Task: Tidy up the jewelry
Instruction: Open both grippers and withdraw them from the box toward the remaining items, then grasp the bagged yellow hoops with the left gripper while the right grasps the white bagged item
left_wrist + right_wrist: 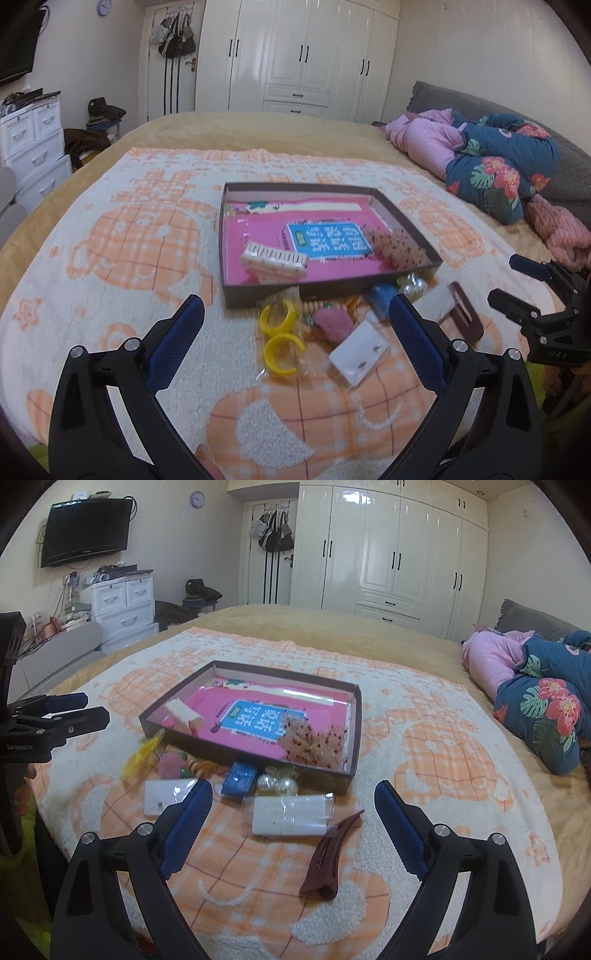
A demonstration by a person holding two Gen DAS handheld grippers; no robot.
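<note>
A dark shallow box (402, 218) (354, 734) with a pink lining lies on the towel; inside are a white hair clip (275, 260) (183, 715) and a beaded bundle (400, 245) (314, 744). In front of it lie yellow bracelets in plastic (280, 332) (142, 757), a pink piece (332, 323) (171, 766), a white card (358, 352) (162, 797), a blue box (382, 297) (240, 778), pearls (277, 784), a white packet (290, 815) and a maroon hair clip (465, 314) (328, 856). My left gripper (295, 314) is open and empty above the bracelets. My right gripper (293, 799) is open and empty above the white packet.
The orange and white towel (129, 240) (424, 738) covers a bed. A bundled floral quilt (498, 162) (543, 701) lies at the right. White drawers (33, 147) (125, 602) and a wardrobe (303, 55) stand beyond the bed.
</note>
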